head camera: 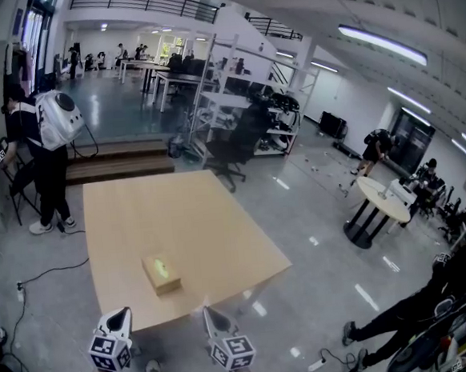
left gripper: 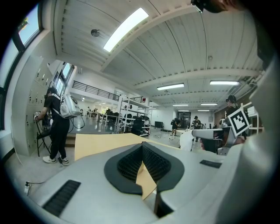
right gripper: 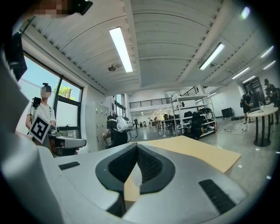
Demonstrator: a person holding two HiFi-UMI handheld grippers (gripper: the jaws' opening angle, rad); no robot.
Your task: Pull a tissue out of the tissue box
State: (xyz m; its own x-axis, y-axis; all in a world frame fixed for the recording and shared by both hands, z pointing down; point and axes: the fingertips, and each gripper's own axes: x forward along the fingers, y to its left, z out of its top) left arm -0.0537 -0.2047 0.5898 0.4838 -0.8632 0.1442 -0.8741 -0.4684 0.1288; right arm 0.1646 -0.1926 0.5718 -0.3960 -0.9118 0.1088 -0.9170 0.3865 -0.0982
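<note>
Tissue box [head camera: 161,273] on the bench [head camera: 219,214], just ahead of left gripper [head camera: 121,314] and right gripper [head camera: 209,313], both with jaws together, empty. Risk: unheld, the light box may lift with the tissue.

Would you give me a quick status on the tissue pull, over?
Both shut, empty: left gripper, right gripper, at near table edge. Untouched tissue box ahead on it. Nothing in between.
</note>
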